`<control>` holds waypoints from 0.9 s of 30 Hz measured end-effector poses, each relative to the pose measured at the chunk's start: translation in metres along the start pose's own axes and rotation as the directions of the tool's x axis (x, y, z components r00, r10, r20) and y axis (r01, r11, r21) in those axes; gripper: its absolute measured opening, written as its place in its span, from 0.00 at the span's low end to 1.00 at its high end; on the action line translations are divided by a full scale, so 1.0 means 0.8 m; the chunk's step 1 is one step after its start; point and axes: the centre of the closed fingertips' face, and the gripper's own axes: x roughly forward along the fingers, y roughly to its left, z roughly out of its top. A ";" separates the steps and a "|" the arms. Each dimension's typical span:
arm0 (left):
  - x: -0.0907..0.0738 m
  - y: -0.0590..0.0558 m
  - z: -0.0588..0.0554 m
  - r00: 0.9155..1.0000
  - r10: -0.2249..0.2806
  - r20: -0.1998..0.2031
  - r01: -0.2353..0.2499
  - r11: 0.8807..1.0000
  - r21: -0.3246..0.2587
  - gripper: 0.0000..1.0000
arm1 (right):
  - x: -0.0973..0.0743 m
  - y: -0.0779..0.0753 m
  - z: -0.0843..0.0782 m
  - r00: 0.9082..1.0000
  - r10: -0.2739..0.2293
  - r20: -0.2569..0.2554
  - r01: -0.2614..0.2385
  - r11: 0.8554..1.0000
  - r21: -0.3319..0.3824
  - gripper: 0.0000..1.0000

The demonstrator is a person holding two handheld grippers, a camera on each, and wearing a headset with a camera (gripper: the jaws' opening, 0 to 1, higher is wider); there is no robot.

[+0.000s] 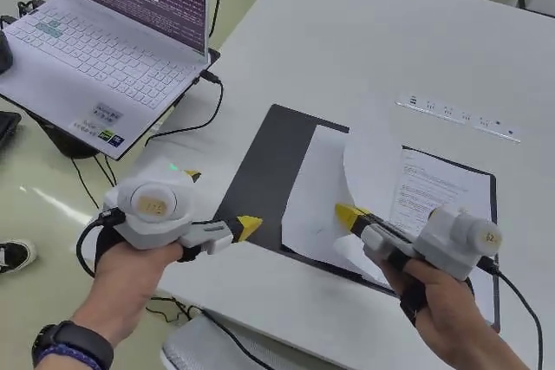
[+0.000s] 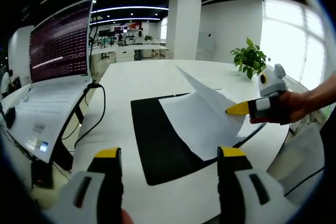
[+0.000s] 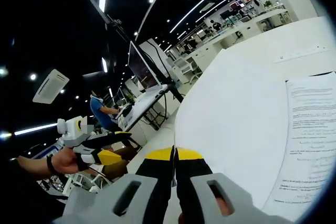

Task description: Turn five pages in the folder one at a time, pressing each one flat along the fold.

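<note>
My right gripper [image 3: 174,155] has its jaws pinched together on the lifted page [image 1: 371,158] at the folder's [image 1: 260,171] near edge. My left gripper [image 2: 168,153] hovers by the folder's near left corner, jaws wide apart and holding nothing. The folder lies open, its long axis across my view, and the page arcs up over its middle.

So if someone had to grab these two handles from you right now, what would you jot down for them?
Left gripper: open, holding nothing, by the near left edge of the black folder.
Right gripper: shut on the lifted page, which curls up mid-turn above the printed page.
The folder lies open on the white table, with a laptop to its left.
Done: one page raised; the earlier count cannot be told.
Left: lay it over, press along the fold, and go on to five.
</note>
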 end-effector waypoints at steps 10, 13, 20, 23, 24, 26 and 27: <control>-0.005 0.003 -0.002 1.000 0.002 -0.008 -0.002 1.000 -0.002 0.74 | 0.040 -0.018 -0.036 0.997 -0.025 -0.076 0.028 0.998 0.049 0.00; -0.007 0.004 -0.002 1.000 0.004 -0.010 -0.004 1.000 -0.002 0.74 | 0.051 -0.020 -0.043 0.995 -0.030 -0.091 0.036 0.997 0.070 0.00; -0.007 0.005 -0.003 1.000 0.006 -0.011 -0.006 1.000 -0.009 0.73 | 0.068 -0.043 -0.064 0.989 -0.068 -0.130 0.083 0.990 0.110 0.00; -0.008 0.005 -0.002 1.000 0.006 -0.009 -0.006 1.000 -0.007 0.73 | 0.071 -0.050 -0.078 0.983 -0.088 -0.159 0.108 0.987 0.123 0.00; -0.008 0.006 -0.002 1.000 0.007 -0.006 -0.007 1.000 -0.011 0.73 | 0.072 -0.055 -0.086 0.980 -0.100 -0.174 0.123 0.984 0.128 0.00; -0.009 0.007 -0.003 1.000 0.009 -0.001 -0.009 1.000 -0.018 0.73 | 0.073 -0.059 -0.092 0.977 -0.108 -0.184 0.133 0.982 0.131 0.00; -0.009 0.006 -0.004 1.000 0.009 -0.001 -0.009 1.000 -0.021 0.73 | 0.074 -0.060 -0.095 0.975 -0.112 -0.190 0.138 0.981 0.135 0.02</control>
